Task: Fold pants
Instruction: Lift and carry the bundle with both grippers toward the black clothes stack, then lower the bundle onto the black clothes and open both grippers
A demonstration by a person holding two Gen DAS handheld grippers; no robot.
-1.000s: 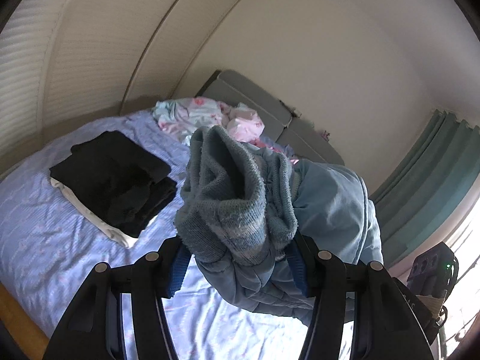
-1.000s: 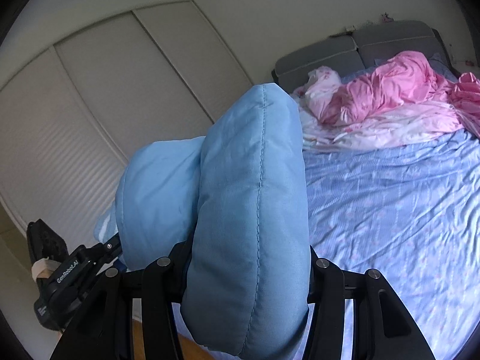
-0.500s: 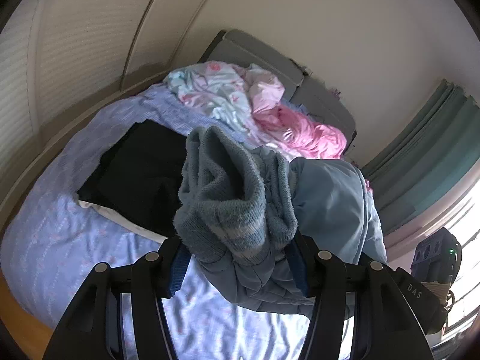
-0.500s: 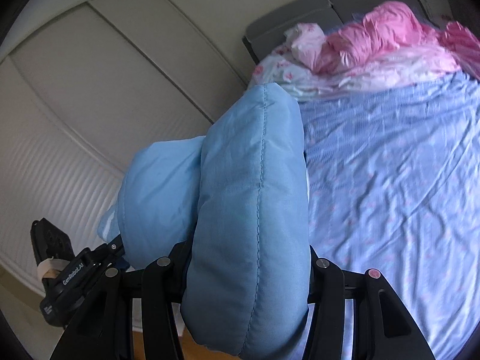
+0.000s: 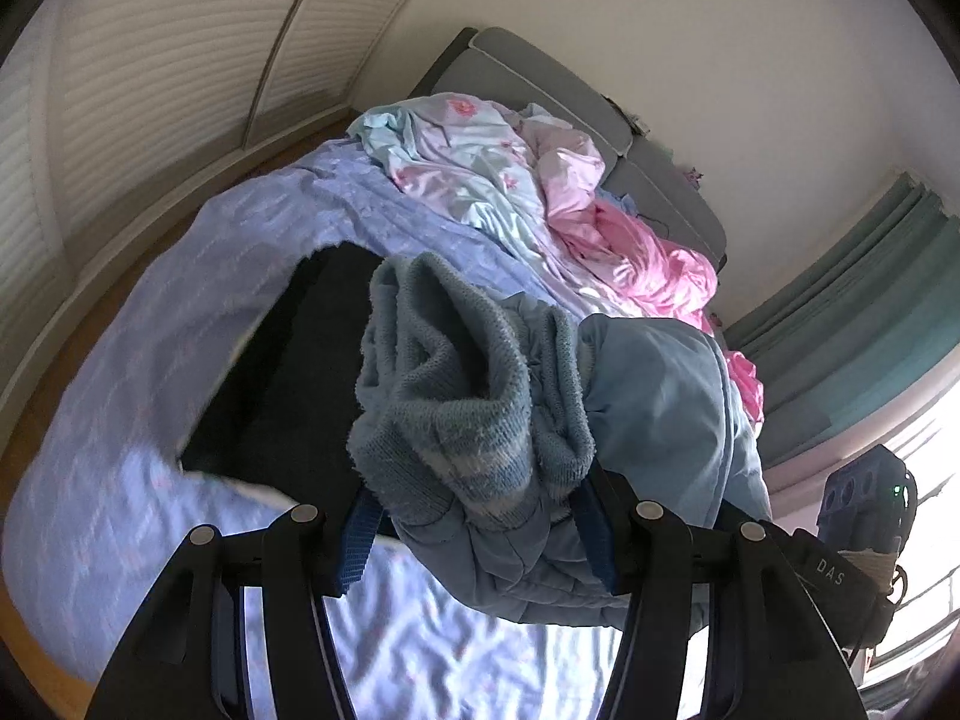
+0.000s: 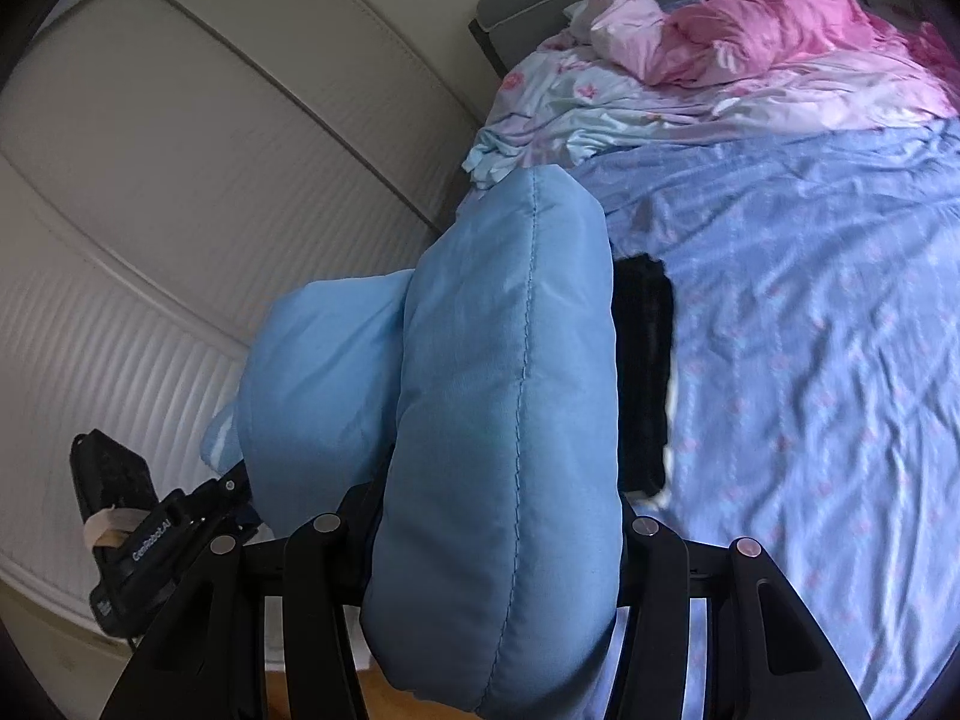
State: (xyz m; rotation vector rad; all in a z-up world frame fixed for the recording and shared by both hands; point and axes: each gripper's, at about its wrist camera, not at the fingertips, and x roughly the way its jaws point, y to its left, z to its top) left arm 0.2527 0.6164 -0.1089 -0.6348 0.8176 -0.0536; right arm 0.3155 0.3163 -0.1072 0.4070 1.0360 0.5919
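Note:
I hold a pair of light blue padded pants [image 6: 498,420] in the air above the bed. My left gripper [image 5: 474,516] is shut on their knitted grey-blue cuff end [image 5: 456,396], which bunches up between the blue pads. My right gripper [image 6: 498,546] is shut on a thick folded part of the same pants. The pants [image 5: 660,420] hang between the two grippers. The right gripper's body shows at the right of the left wrist view [image 5: 864,510], and the left gripper's body at the lower left of the right wrist view [image 6: 138,534].
Below lies a bed with a lilac-blue sheet [image 6: 810,330]. A stack of folded black clothes [image 5: 288,384] lies on it, also seen past the pants [image 6: 645,372]. Crumpled pink and pale floral bedding [image 5: 540,192] lies at the grey headboard [image 5: 540,78]. White wardrobe doors [image 6: 180,150] and teal curtains [image 5: 870,312] flank the bed.
Both grippers have moved with the pants held shut; the views tilted down toward the bed, so the black stack now sits right behind the pants. The grip is the same.

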